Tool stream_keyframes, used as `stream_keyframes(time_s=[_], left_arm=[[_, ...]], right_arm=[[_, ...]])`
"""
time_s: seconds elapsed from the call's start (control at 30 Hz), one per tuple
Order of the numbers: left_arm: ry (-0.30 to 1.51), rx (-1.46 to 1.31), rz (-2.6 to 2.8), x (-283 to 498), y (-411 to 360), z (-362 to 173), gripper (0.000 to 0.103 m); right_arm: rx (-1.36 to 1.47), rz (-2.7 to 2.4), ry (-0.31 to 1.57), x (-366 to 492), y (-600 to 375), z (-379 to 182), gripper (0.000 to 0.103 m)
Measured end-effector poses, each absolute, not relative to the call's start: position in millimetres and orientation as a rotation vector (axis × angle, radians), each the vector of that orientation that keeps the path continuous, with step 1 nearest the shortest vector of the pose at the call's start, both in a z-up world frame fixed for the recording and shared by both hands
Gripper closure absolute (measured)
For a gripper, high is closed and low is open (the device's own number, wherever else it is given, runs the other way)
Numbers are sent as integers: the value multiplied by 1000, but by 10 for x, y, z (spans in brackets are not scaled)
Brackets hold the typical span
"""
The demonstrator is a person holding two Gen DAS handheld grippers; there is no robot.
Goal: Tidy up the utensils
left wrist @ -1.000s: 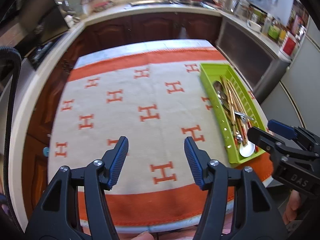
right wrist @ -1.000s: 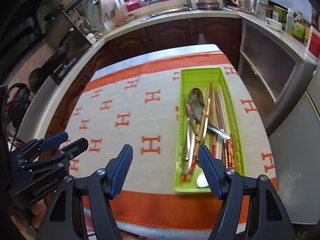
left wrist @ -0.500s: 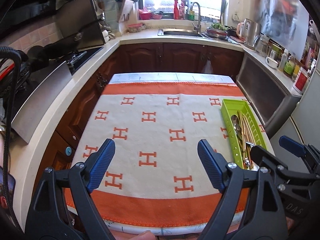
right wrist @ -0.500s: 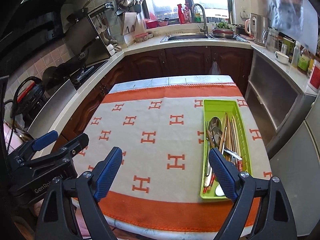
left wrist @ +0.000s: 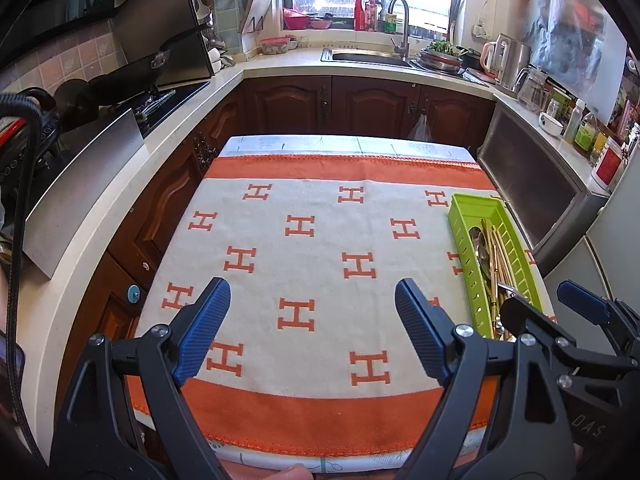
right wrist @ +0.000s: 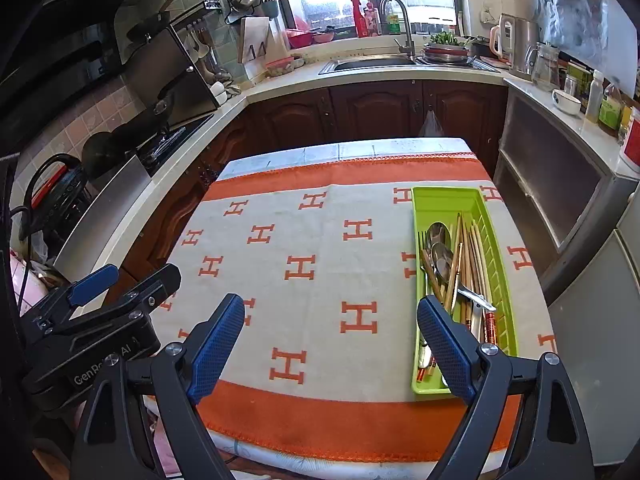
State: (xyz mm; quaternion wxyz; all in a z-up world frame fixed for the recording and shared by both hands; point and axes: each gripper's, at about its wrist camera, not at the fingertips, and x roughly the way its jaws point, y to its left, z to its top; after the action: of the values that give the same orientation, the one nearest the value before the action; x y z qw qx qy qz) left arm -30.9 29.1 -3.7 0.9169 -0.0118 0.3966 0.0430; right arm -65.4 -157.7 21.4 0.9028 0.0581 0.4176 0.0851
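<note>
Kitchen cabinets (right wrist: pixel 376 108) ring the surface (right wrist: pixel 320 280) under its orange-bordered cloth. Utensils (right wrist: pixel 456 272) lie in the green tray (right wrist: pixel 500 264) at its right edge. Left tool (left wrist: pixel 312 316) and right tool (right wrist: pixel 330 336) both hang released above the cloth's near edge.

A home kitchen: a steel sink (right wrist: pixel 374 63) with a faucet (right wrist: pixel 400 20) under the window at top centre, dark wooden cabinets (right wrist: pixel 376 114) beneath, a stove (right wrist: pixel 168 140) at left, an electric kettle (right wrist: pixel 514 42) at upper right.
</note>
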Motion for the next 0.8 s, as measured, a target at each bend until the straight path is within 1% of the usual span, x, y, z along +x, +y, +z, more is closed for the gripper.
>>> stream_keyframes(time_s=[0.8], left_arm=[[846, -18, 74, -214, 231, -151, 20]], right_arm=[[149, 161, 878, -536, -1632, 106, 14]])
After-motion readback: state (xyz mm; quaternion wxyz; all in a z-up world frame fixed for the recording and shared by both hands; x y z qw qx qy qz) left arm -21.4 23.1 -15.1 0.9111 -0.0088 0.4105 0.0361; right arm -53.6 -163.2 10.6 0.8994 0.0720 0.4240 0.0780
